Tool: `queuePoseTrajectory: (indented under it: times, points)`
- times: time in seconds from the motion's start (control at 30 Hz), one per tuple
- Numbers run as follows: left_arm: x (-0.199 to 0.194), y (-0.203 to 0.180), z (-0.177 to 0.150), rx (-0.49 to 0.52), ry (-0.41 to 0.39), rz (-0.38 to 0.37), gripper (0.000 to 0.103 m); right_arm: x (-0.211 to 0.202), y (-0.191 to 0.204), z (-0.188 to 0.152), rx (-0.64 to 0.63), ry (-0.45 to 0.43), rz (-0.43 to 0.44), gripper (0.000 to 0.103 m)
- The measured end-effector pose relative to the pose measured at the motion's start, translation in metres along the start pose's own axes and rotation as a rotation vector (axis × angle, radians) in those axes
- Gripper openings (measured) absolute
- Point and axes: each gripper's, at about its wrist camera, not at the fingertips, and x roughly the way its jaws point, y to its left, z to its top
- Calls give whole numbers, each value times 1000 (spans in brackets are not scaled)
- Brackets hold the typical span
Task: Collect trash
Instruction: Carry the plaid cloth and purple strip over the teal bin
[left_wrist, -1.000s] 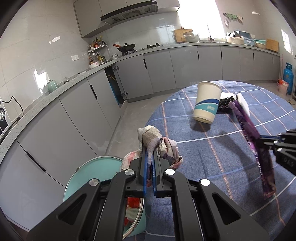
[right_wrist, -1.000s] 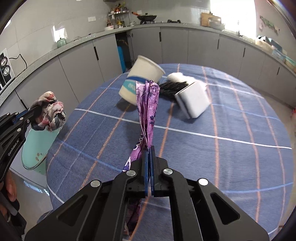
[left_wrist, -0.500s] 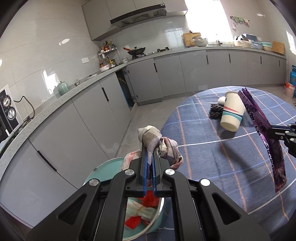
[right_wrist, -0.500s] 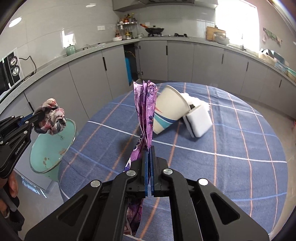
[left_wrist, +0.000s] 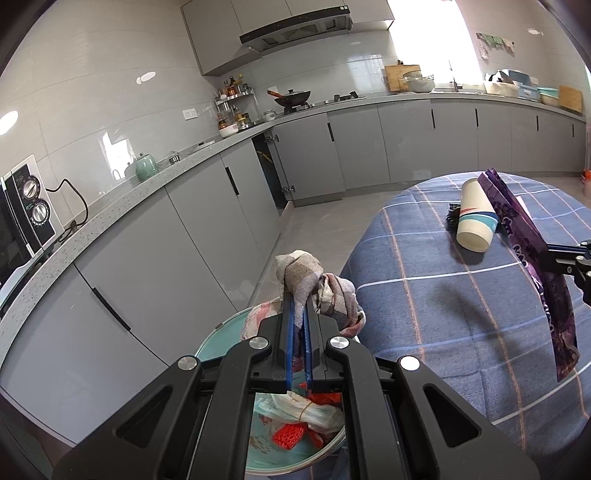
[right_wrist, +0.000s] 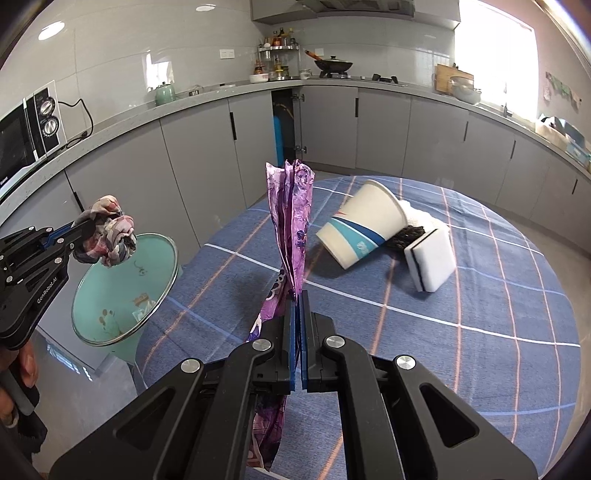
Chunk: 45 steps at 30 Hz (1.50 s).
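The near half of the table (right_wrist: 461, 332) lies bare. Toward its far edge a tipped paper cup (right_wrist: 360, 230), a white sponge (right_wrist: 430, 258) and something dark, perhaps a scourer, crowd together. The bin (right_wrist: 122, 291) mouth beside the left edge stands open.

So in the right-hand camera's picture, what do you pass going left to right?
Crumpled checked cloth in the left claw → mint-green round bin → purple foil wrapper → tipped white paper cup → white sponge block.
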Motion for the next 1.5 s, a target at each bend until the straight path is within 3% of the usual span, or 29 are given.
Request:
queuePoseTrajectory:
  times: [1.5]
  points:
    - [11, 84, -29, -75, 53, 165, 5, 29, 80, 20, -146, 15, 100, 3]
